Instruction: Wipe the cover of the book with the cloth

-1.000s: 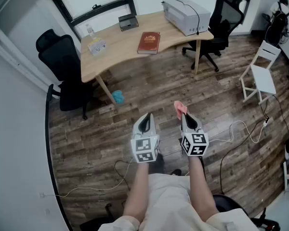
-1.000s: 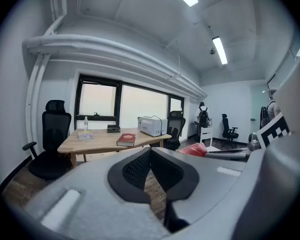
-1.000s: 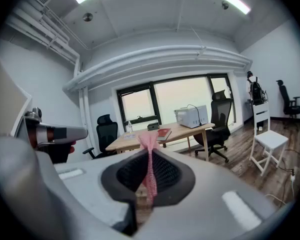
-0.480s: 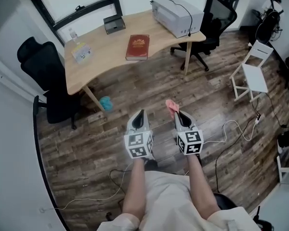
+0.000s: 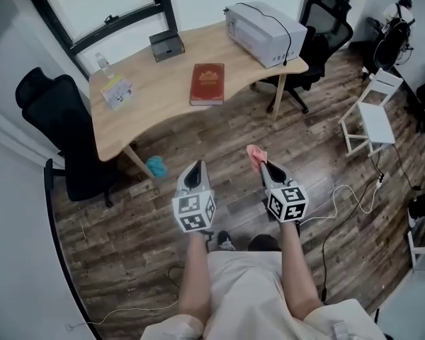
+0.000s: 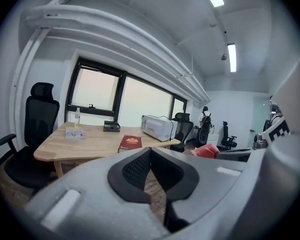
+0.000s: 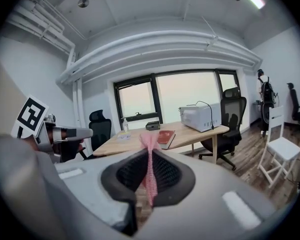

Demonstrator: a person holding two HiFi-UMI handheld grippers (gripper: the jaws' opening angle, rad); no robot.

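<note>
A dark red book (image 5: 207,83) lies flat on the wooden desk (image 5: 170,91), well ahead of both grippers; it also shows as the book (image 6: 130,142) and the book (image 7: 166,136) in the gripper views. My right gripper (image 5: 263,163) is shut on a pink cloth (image 5: 256,154), which stands up between the jaws as the cloth (image 7: 150,159). My left gripper (image 5: 194,170) is shut with nothing in it, level with the right one. Both are held over the floor, short of the desk.
On the desk stand a white printer (image 5: 264,23), a black box (image 5: 167,46), a bottle (image 5: 103,64) and a small packet (image 5: 117,91). Black office chairs (image 5: 49,129) flank the desk. A white chair (image 5: 374,115) and cables (image 5: 347,190) are to the right; a teal object (image 5: 156,166) lies under the desk.
The view has shifted toward the desk, and the book now sits nearer and more central. Both grippers keep their pose, the cloth still held in the right one.
</note>
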